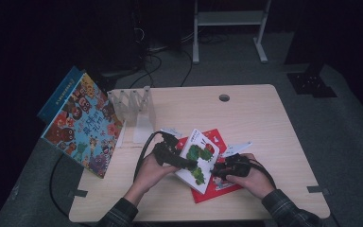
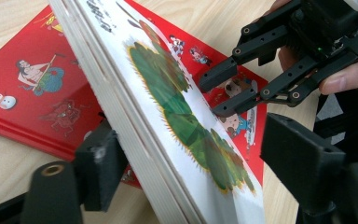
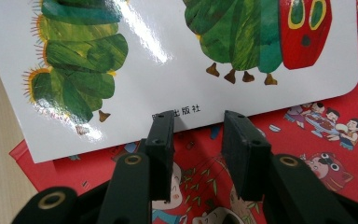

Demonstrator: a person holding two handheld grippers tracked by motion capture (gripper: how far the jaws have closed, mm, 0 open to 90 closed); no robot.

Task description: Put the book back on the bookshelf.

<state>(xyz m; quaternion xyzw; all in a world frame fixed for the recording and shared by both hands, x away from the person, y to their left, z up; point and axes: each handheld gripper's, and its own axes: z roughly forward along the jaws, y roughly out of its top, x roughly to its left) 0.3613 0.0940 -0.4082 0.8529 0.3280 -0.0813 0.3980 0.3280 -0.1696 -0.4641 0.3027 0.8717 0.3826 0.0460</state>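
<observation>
Left gripper (image 2: 186, 172) straddles caterpillar book (image 2: 168, 93) — tilted.

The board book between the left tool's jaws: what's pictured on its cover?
A green caterpillar with a red face on white board book, best in the right gripper view.

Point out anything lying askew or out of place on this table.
The white caterpillar book sits tilted between the left gripper's jaws, one edge lifted off the red book. At the table's left edge, a large colourful book leans, overhanging.

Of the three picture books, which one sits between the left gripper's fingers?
The white caterpillar book, tilted up on edge above the flat red book; the blue monster book leans at the table's left edge.
</observation>
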